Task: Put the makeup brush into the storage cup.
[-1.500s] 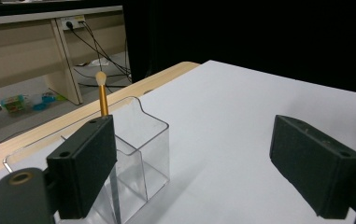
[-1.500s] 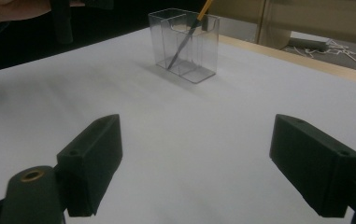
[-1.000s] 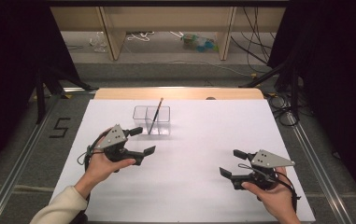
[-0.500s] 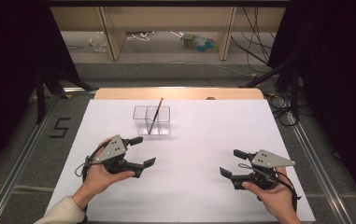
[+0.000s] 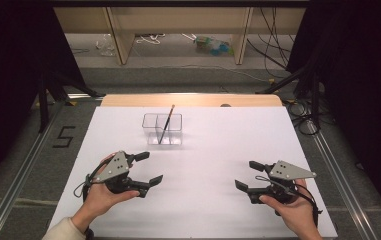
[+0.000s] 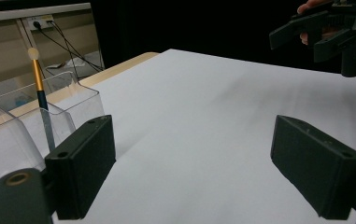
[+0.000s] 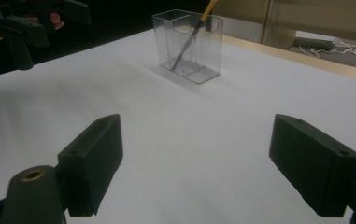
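Two open-jawed grippers, left gripper and right gripper, rest near; the pencil leans in a clear holder farther off. Reaching carelessly could tip that light holder.

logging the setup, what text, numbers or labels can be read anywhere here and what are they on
"5": a dark numeral on the grey floor left of the table, at in the high view.
No lettering can be read on the clear plastic holder, the paintbrush standing in it, the white table cover, the left gripper or the right gripper.
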A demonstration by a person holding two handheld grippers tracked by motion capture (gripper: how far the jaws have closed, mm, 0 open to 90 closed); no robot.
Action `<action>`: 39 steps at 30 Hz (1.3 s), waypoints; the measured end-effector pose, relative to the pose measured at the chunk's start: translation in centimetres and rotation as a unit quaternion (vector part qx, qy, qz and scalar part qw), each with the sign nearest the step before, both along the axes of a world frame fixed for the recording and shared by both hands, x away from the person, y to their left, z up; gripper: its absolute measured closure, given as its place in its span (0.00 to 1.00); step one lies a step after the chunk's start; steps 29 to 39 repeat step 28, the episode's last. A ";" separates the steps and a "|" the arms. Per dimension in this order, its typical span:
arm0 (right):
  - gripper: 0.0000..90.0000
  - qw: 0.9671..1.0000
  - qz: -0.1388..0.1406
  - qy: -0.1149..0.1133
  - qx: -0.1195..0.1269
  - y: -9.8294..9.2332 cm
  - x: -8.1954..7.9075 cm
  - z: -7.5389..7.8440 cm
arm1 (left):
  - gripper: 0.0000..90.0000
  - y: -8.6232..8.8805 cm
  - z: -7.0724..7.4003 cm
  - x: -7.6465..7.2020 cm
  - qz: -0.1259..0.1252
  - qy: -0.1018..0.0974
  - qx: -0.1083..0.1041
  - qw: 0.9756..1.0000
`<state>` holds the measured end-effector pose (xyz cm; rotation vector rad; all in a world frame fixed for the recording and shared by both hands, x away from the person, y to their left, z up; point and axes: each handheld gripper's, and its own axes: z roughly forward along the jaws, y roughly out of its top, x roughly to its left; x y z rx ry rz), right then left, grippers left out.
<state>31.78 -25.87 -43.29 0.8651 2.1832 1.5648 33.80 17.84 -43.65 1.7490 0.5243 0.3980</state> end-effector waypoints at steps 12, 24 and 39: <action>0.21 1.000 -0.002 -0.015 -0.006 -0.1 0.1 0.0 | 0.16 0.9 -0.5 -0.8 0.002 0.007 0.000 1.000; 0.20 1.000 -0.005 -0.012 -0.008 -0.2 0.2 -0.1 | 0.16 0.8 -0.6 -0.6 0.001 0.007 0.010 1.000; 0.20 1.000 -0.009 -0.002 -0.024 -0.4 0.1 0.0 | 0.17 0.8 -0.7 -0.6 -0.003 0.008 0.015 1.000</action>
